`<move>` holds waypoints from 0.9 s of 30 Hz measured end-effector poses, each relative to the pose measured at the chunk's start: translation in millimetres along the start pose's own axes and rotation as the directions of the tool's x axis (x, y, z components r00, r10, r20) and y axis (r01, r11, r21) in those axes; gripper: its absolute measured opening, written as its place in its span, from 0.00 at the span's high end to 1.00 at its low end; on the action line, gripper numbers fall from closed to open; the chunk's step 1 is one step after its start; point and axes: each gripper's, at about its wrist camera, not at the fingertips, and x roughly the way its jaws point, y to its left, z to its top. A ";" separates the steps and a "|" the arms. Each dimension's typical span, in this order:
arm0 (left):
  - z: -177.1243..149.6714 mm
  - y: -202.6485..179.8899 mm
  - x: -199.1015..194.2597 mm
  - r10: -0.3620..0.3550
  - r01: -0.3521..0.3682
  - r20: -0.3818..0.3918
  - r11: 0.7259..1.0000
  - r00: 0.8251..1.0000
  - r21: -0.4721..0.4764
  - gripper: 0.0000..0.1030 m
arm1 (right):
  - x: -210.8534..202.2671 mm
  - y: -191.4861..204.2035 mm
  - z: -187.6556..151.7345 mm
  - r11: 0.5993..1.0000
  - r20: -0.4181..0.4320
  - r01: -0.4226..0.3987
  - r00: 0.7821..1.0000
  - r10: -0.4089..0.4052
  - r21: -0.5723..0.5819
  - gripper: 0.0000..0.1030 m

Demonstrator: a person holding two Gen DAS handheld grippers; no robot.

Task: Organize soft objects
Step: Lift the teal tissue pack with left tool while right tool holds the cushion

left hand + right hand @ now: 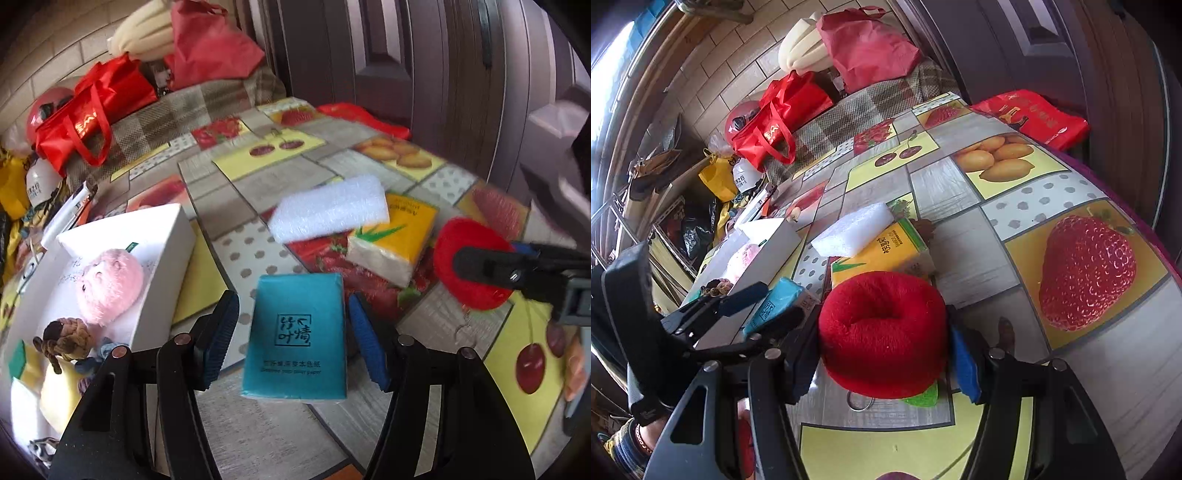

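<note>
Pads of the left hand-held gripper (293, 341) are flanking the teal tissue pack (295, 336), spread; keep centring. Right hand-held gripper (882, 354) is pinching the red plush ring (882, 328).

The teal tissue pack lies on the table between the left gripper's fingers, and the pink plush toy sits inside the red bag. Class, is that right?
Not quite. The teal tissue pack does lie between the left gripper fingers, but the pink plush toy sits inside the white box, not the red bag. The left wrist view shows it.
</note>
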 end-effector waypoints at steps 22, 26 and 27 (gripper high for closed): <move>-2.7 -1.1 -3.0 -0.067 0.067 0.007 0.998 0.998 0.020 0.52 | -7.8 -2.7 0.1 1.000 0.046 -0.007 0.999 0.006 0.025 0.39; -8.3 1.2 -24.1 -0.049 0.049 0.090 0.999 0.995 0.004 0.52 | -14.1 9.0 -0.8 0.999 0.082 0.026 0.996 -0.024 -0.025 0.39; -9.2 3.0 -27.0 -0.046 0.047 0.102 0.999 0.994 -0.002 0.52 | -17.7 14.5 -1.3 0.998 0.103 0.041 0.994 -0.036 -0.051 0.39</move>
